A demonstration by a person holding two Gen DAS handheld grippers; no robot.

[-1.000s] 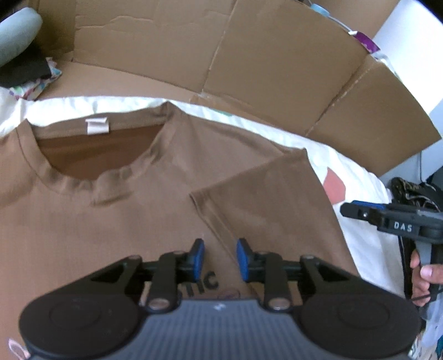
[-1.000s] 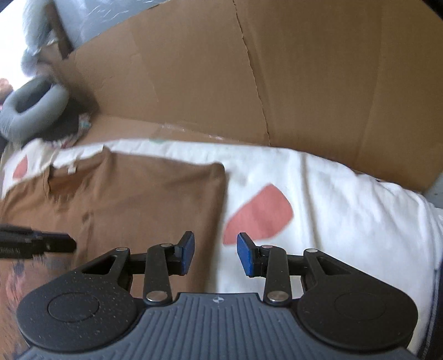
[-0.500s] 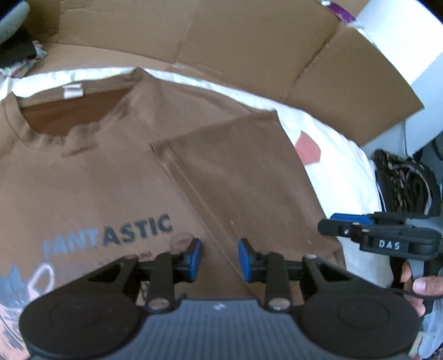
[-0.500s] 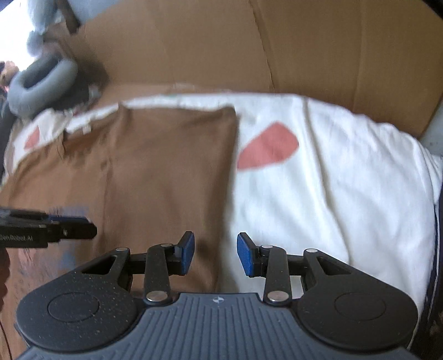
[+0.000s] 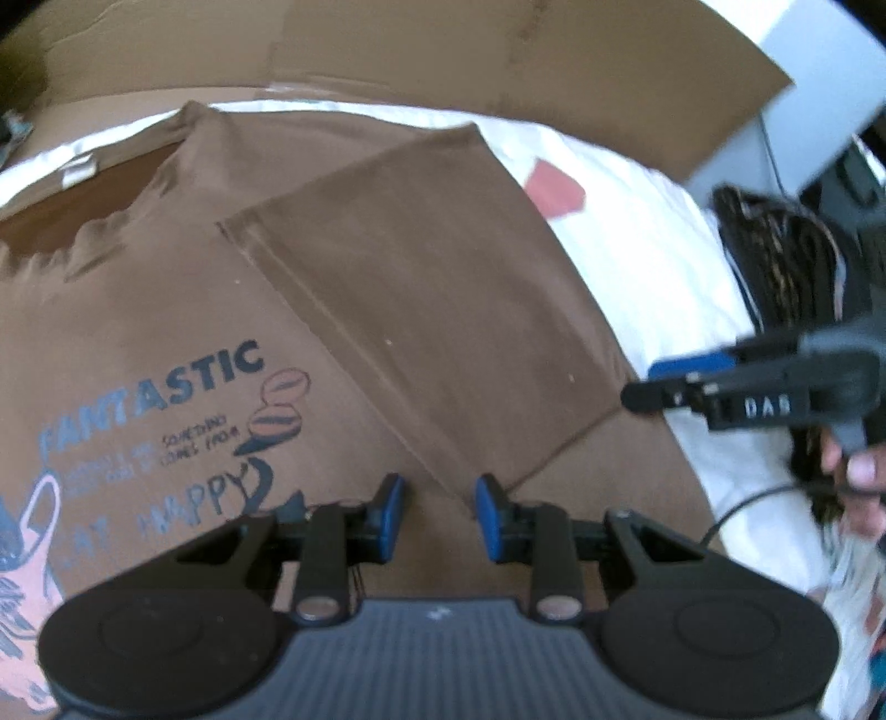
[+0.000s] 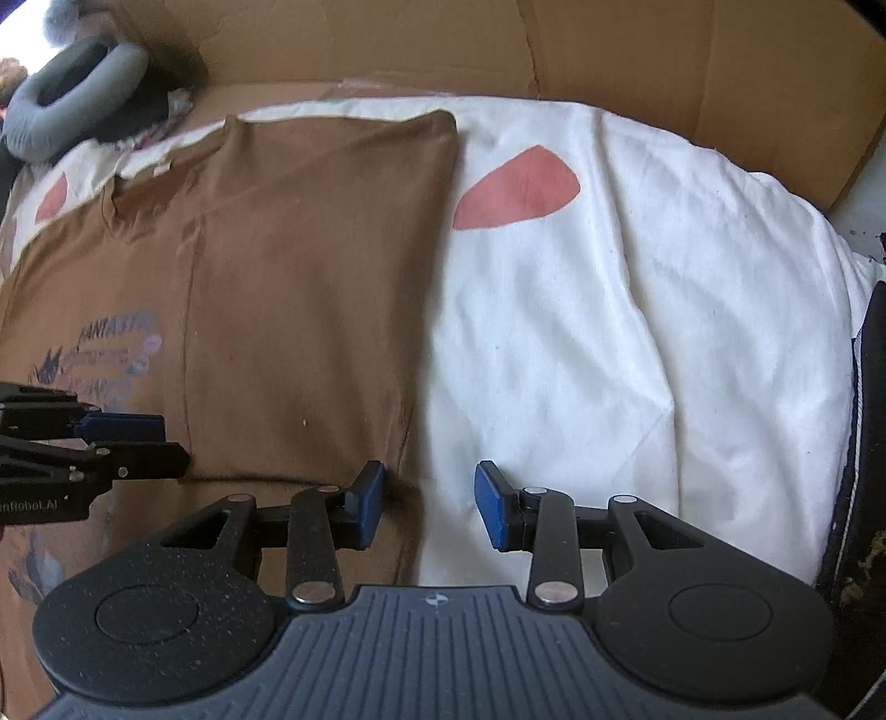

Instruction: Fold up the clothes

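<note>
A brown T-shirt (image 5: 183, 310) with a "FANTASTIC" print lies face up on a white sheet (image 6: 581, 310). Its right sleeve (image 5: 421, 310) is folded inward over the chest. My left gripper (image 5: 438, 515) hovers open above the lower corner of that folded sleeve, nothing between its blue pads. My right gripper (image 6: 429, 504) is open too, low over the shirt's right side edge (image 6: 415, 387), where cloth meets sheet. In the left wrist view the right gripper (image 5: 720, 382) shows side-on, held by a hand (image 5: 853, 471). The left gripper (image 6: 88, 443) enters the right wrist view from the left.
Cardboard walls (image 6: 554, 50) stand behind the sheet. A grey neck pillow (image 6: 66, 94) lies at the far left corner. The sheet carries red patches (image 6: 515, 188). A dark patterned bundle (image 5: 775, 255) and a cable (image 5: 758, 504) sit off the sheet's right edge.
Both grippers have drawn back toward the shirt's lower part, away from the collar. The printed lettering has come into the left view. Both stay open and empty.
</note>
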